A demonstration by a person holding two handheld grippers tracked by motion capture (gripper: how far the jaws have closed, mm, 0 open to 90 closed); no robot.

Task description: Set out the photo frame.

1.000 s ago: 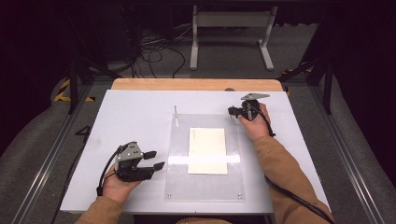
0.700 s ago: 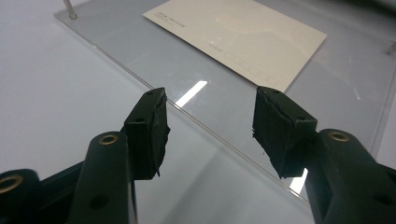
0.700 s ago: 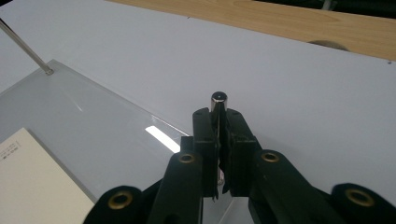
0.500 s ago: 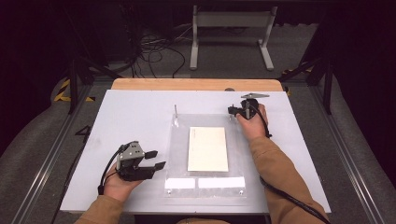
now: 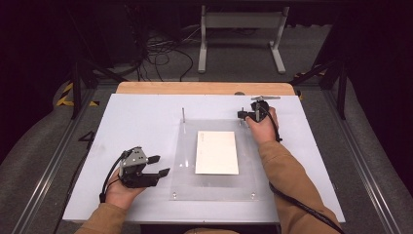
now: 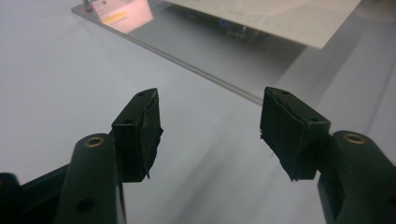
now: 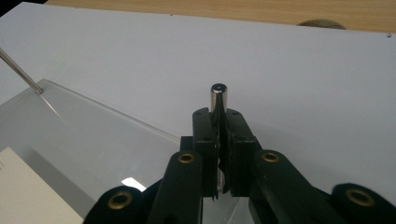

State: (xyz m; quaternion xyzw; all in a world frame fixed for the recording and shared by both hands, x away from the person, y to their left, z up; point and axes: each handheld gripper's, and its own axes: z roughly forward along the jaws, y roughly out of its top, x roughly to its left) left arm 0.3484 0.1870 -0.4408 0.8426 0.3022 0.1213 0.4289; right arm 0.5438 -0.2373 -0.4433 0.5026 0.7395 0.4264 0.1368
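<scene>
Keep the right hand-held gripper (image 5: 248,115) clenched on the short metal pin (image 7: 218,93) at the far right corner of the clear plate (image 5: 185,180). Judging by the grasp, treat the step as working that pin in its corner hole, either seating it or drawing it out. Move it straight along its own axis, upright, with no sideways lean that could bind it in the hole or lever the plate off the counter (image 5: 141,122). Grip low on the shaft but leave the top free, as in the right gripper view, where the rounded tip stands just above the closed jaws. Go slowly, since the smooth metal may slip between the pads.

Bring the left hand-held gripper (image 5: 159,165) in only if the plate starts to shift. At present it lies released on the counter just left of the plate's near left side, jaws just now opening wider, nothing between them (image 6: 210,126).

Pin: small, cylindrical, polished steel, darker on its top face, standing upright. Plate: transparent, rectangular, flat on the white counter, glinting at its edges, with small fittings at the near corners. Under or on its middle, a white card (image 5: 216,152); which, cannot tell. At the far left corner, a second pin (image 5: 183,114), thin and upright, well apart from the held one.
</scene>
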